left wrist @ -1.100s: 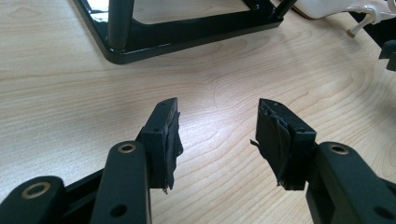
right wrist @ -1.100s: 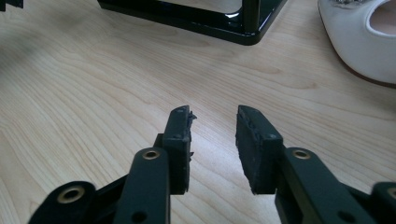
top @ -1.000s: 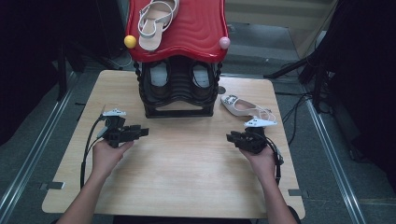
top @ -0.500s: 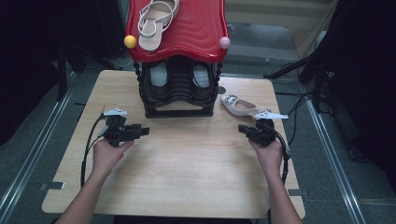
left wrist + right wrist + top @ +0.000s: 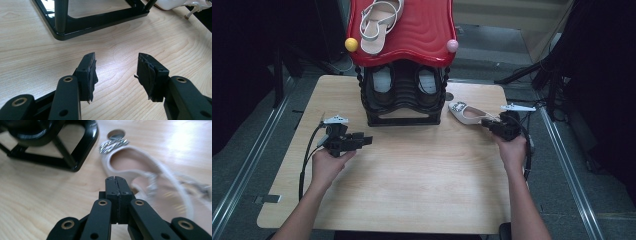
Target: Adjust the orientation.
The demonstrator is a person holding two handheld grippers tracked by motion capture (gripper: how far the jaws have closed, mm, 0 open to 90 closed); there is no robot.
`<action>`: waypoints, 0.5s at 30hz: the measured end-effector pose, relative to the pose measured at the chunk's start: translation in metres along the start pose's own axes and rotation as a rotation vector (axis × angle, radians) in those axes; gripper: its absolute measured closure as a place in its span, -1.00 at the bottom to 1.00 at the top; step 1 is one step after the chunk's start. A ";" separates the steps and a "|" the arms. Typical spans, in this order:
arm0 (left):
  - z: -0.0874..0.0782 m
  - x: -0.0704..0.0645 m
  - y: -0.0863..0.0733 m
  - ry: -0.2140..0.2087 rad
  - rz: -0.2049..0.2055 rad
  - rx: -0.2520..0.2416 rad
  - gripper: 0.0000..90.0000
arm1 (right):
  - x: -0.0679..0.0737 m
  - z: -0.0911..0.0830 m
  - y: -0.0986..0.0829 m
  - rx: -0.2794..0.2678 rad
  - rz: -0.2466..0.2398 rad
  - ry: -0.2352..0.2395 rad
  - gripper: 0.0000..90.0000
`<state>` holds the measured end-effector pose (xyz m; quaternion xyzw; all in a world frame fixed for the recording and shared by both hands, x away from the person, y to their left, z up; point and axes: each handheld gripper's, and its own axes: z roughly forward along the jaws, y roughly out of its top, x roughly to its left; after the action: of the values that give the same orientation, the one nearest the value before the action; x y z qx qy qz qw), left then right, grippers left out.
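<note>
1. The right hand-held gripper (image 5: 490, 124) is sitting by the counter's right edge, the forearm coming up from the near edge; its jaws are pressed fully together with nothing between them, the tips right at the heel end of the white sandal (image 5: 467, 113).
2. The left hand-held gripper (image 5: 362, 140) is hovering over the left half of the counter (image 5: 412, 190), pointing right toward the middle; its jaws are standing wide apart and gripping nothing.
3. The white sandal is lying flat near the right far corner, just beside the black shoe rack (image 5: 402, 97), its long axis running left to right, toe toward the rack and straps toward the right edge.
4. A second sandal (image 5: 379, 22) is lying on the rack's red top (image 5: 422, 30).
5. The counter is pale wood grain; dark floor and metal rails are flanking it
</note>
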<state>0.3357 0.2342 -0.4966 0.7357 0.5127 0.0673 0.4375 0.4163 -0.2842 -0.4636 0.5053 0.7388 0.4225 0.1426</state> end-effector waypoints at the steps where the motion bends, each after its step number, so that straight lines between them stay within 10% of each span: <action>1: 0.001 0.000 0.000 0.004 0.002 -0.004 0.11 | -0.002 -0.002 0.003 -0.008 0.004 -0.006 1.00; 7: 0.001 0.003 0.000 0.014 0.004 0.002 0.11 | -0.018 -0.006 0.013 -0.046 0.025 -0.038 1.00; 15: 0.002 0.003 -0.001 0.008 0.005 0.003 0.11 | -0.032 0.016 0.007 0.036 0.035 -0.094 1.00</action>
<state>0.3377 0.2350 -0.4995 0.7374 0.5127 0.0705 0.4342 0.4454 -0.3038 -0.4742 0.5399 0.7299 0.3873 0.1605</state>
